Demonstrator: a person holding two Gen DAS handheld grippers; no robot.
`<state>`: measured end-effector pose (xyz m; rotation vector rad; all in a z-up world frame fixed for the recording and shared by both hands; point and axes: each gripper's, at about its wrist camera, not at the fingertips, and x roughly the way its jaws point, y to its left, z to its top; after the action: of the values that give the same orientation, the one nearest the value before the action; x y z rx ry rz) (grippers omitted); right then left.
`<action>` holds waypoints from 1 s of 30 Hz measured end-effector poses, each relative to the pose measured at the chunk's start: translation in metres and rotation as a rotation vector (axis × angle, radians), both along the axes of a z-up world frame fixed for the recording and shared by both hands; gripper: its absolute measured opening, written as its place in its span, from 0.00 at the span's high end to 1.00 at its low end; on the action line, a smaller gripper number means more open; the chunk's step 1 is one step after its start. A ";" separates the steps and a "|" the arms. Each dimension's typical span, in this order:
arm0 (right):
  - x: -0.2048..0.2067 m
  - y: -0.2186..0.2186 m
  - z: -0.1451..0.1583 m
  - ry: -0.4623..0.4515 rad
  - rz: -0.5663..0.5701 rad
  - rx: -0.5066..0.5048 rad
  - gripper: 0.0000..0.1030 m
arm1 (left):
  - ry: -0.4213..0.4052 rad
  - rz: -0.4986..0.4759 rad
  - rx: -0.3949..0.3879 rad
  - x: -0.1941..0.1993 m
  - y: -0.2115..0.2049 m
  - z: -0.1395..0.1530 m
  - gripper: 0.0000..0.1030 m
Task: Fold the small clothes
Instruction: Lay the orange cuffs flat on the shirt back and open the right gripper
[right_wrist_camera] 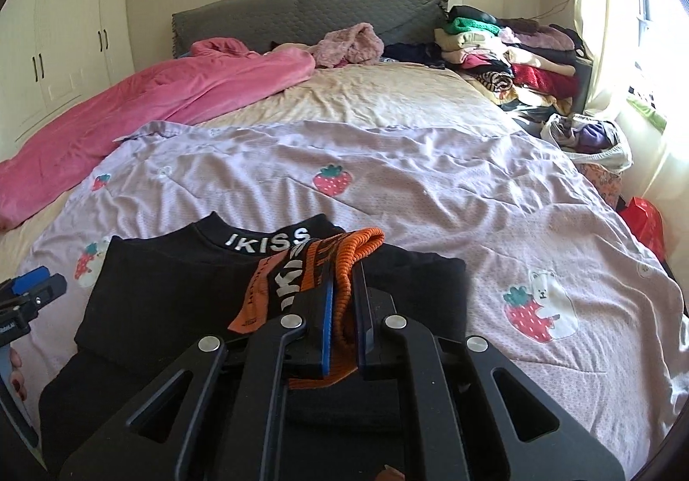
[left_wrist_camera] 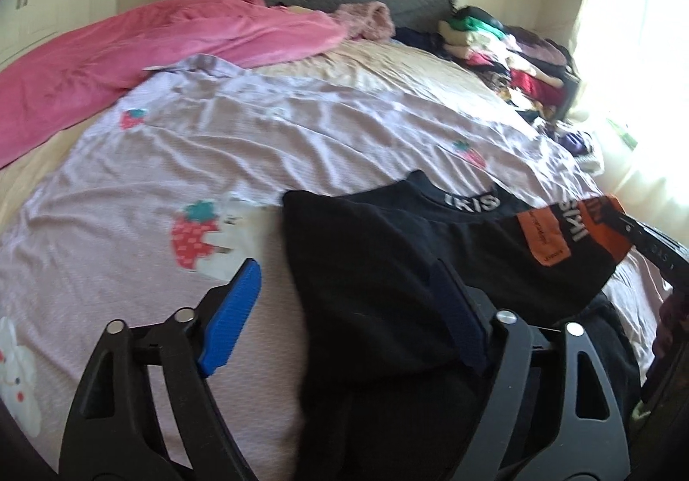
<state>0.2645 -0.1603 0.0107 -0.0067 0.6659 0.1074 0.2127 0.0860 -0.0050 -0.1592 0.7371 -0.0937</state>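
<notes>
A black shirt (right_wrist_camera: 172, 278) with "IKISS" in white on its collar (right_wrist_camera: 269, 242) lies flat on a lilac strawberry-print sheet (right_wrist_camera: 430, 188) on the bed. My right gripper (right_wrist_camera: 344, 270) is shut on the shirt's orange ribbed cuff (right_wrist_camera: 357, 242), holding the sleeve over the shirt's chest. In the left wrist view my left gripper (left_wrist_camera: 344, 270) stands open low over the shirt's (left_wrist_camera: 366, 231) left edge. One blue pad (left_wrist_camera: 234, 308) is over the sheet and the other over the black cloth. The right gripper (left_wrist_camera: 624, 222) with the cuff (left_wrist_camera: 603, 231) shows at that view's right.
A pink blanket (right_wrist_camera: 150, 102) lies along the bed's left side. A pile of clothes (right_wrist_camera: 508, 54) is stacked at the far right by the grey headboard (right_wrist_camera: 301, 11). A white bag of clothes (right_wrist_camera: 590, 136) sits beside the bed under the window. A hand (right_wrist_camera: 15, 373) holds the left gripper.
</notes>
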 end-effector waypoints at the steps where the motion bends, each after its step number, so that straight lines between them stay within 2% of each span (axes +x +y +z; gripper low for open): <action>1: 0.000 -0.002 -0.001 0.001 -0.001 0.001 0.93 | 0.008 -0.011 -0.003 0.001 -0.003 -0.001 0.31; 6: 0.000 -0.009 -0.004 0.004 -0.012 0.000 0.93 | 0.038 -0.080 0.014 0.013 -0.027 -0.010 0.36; 12: 0.001 -0.019 -0.013 0.030 -0.031 -0.002 0.93 | 0.160 -0.139 0.058 0.029 -0.042 -0.042 0.37; 14: 0.000 -0.023 -0.016 0.035 -0.069 -0.018 0.88 | 0.186 -0.134 0.035 0.030 -0.038 -0.048 0.37; 15: -0.001 -0.025 -0.016 0.031 -0.084 -0.022 0.81 | 0.190 -0.132 0.021 0.031 -0.035 -0.048 0.37; 17: -0.004 -0.031 -0.017 0.033 -0.091 -0.004 0.72 | 0.192 -0.130 0.014 0.030 -0.033 -0.047 0.37; 24: -0.014 -0.021 -0.023 0.056 -0.036 -0.016 0.72 | 0.178 -0.126 0.028 0.023 -0.033 -0.043 0.37; 30: -0.020 0.012 -0.034 0.092 0.072 -0.043 0.72 | 0.063 -0.131 0.075 0.004 -0.039 -0.014 0.38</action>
<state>0.2448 -0.1479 -0.0229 -0.0677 0.7605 0.1635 0.2167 0.0472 -0.0187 -0.0425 0.8123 -0.1865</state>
